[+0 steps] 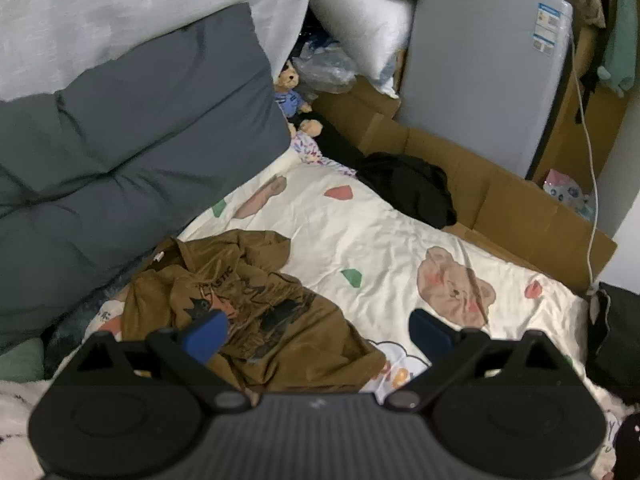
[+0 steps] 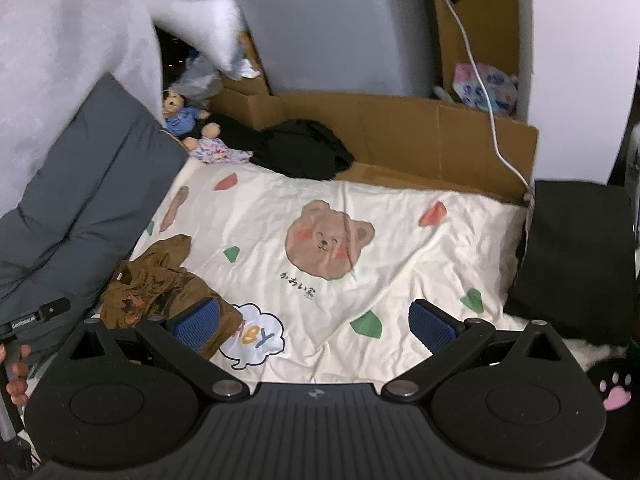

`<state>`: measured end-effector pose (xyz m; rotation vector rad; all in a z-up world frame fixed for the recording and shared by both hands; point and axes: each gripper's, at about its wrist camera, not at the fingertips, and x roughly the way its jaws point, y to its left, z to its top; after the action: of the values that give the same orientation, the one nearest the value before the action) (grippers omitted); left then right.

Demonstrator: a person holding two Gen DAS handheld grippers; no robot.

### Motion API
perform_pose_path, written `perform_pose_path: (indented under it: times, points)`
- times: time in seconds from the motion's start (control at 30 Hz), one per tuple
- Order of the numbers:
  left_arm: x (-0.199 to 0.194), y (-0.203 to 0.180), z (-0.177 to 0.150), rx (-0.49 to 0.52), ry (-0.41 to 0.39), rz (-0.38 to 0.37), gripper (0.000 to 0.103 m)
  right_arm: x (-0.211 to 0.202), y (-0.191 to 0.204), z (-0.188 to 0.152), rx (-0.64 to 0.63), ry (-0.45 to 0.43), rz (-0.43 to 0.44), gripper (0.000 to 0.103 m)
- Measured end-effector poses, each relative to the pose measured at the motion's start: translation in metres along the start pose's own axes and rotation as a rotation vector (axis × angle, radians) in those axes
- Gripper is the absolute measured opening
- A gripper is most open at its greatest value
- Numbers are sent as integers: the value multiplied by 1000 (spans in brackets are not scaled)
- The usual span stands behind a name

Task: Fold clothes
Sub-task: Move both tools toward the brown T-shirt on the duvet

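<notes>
Two claws hang wide apart and empty above the bed: our left claw (image 1: 316, 334) and our right claw (image 2: 314, 326). The brown shirt (image 1: 240, 300) lies crumpled on the bear blanket (image 2: 400, 208), near the grey cushion (image 1: 132, 140). It is just under our left claw, and left of the right one, so we judge the left hand nearer.

My way over the sheet's (image 2: 400, 248) middle lies bare; cushion (image 2: 80, 200) walls its left edge, cardboard (image 2: 400, 132) and black clothes (image 2: 304, 152) its far edge.
</notes>
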<state>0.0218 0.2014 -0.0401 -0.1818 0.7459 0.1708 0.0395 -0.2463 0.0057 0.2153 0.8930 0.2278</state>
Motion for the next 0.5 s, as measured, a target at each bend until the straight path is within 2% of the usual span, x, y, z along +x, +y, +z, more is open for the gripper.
perform_pose_path:
  times: [0.27, 0.5]
  points:
    - [7, 22, -5, -17, -2, -6, 96, 9, -3, 2, -5, -8, 67, 103]
    - [21, 51, -8, -53, 9, 54, 96, 19, -2, 2, -33, -12, 41, 103]
